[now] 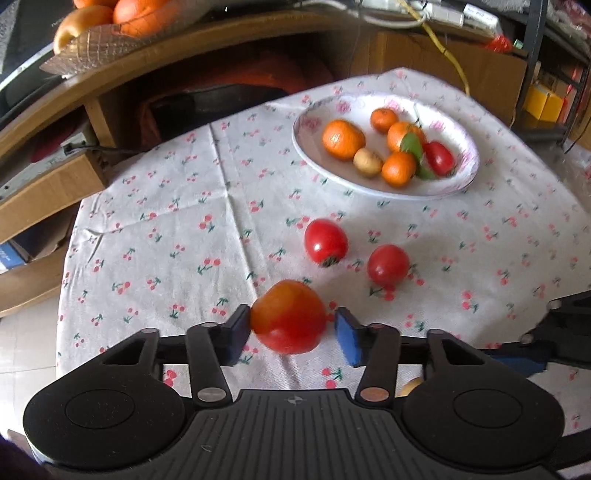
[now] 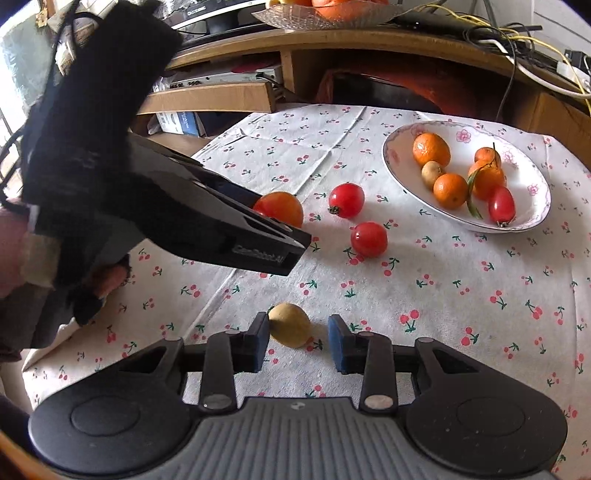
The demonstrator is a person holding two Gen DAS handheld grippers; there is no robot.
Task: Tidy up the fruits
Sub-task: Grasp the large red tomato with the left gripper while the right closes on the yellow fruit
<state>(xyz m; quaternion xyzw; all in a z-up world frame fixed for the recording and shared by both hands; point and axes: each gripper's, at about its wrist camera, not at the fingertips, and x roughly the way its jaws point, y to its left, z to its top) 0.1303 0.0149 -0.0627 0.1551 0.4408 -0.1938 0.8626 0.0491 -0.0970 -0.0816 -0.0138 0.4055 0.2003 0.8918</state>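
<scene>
An orange-red tomato (image 1: 290, 317) sits on the cherry-print cloth between the pads of my open left gripper (image 1: 291, 328); the left pad touches it and a small gap shows at the right pad. My right gripper (image 2: 298, 339) is open around a small yellowish fruit (image 2: 290, 325), whose left side rests against the left pad. Two red tomatoes (image 1: 325, 242) (image 1: 388, 265) lie loose on the cloth beyond. A white flowered plate (image 1: 369, 188) (image 2: 406, 195) at the far right holds several mandarins, a yellowish fruit and a red tomato.
In the right wrist view, the left gripper (image 2: 291, 243) and a hand in a dark sleeve (image 2: 85, 110) fill the left side. Behind the table, a wooden desk (image 2: 369, 44) carries a glass dish of oranges (image 1: 110, 33) and cables. The cloth-covered table's edge curves at left.
</scene>
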